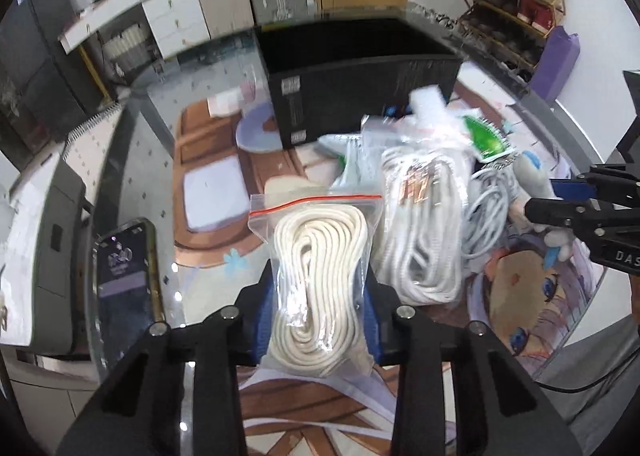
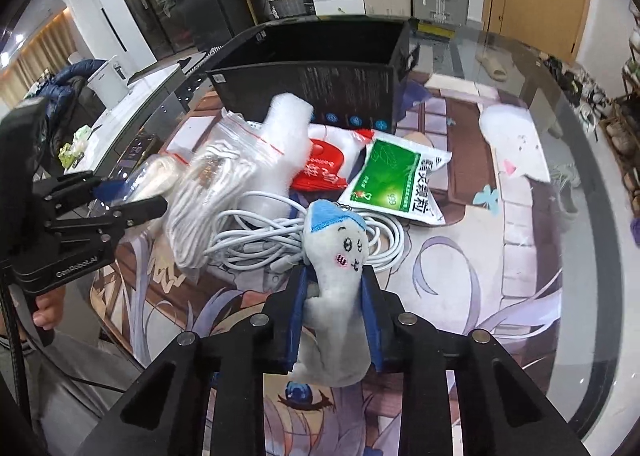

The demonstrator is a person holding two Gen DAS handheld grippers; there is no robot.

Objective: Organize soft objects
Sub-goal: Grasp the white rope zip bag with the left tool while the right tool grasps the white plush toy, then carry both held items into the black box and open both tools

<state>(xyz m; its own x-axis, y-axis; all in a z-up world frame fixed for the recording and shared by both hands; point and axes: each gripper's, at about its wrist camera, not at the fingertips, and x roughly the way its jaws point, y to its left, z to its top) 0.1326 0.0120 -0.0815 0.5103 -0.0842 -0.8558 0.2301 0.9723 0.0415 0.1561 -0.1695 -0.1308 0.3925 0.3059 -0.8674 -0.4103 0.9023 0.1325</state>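
Blue pads of my left gripper (image 1: 320,308) are clamped on a zip bag of cream cord (image 1: 320,268) — bag stands upright between the fingers, red seal strip at the top, coils flattened in the middle where the pads squeeze. My right gripper (image 2: 334,312) is closed on a small grey plush toy (image 2: 338,280): blue cap, drawn face, pink cheek, body pinched at the waist and sagging below the pads.

Step, as I read it: both picks made, transfer to the black box (image 1: 352,68) comes next. It sits open-topped just behind the pile, near wall facing me. Next move calls for lifting both loads above that wall before going forward, then releasing inside. Watch the plush — loose white cable (image 2: 304,240) lies right behind its head and may be snagged; can't tell from here.

Still on the printed mat (image 2: 460,280): a second bag of white cord (image 1: 420,224), a white fluffy roll (image 2: 286,132) lying across the pile, a red packet (image 2: 320,168), a green sachet (image 2: 396,180). All are heaped together and touching. A phone (image 1: 126,280) lies off to my left, apart from the pile.
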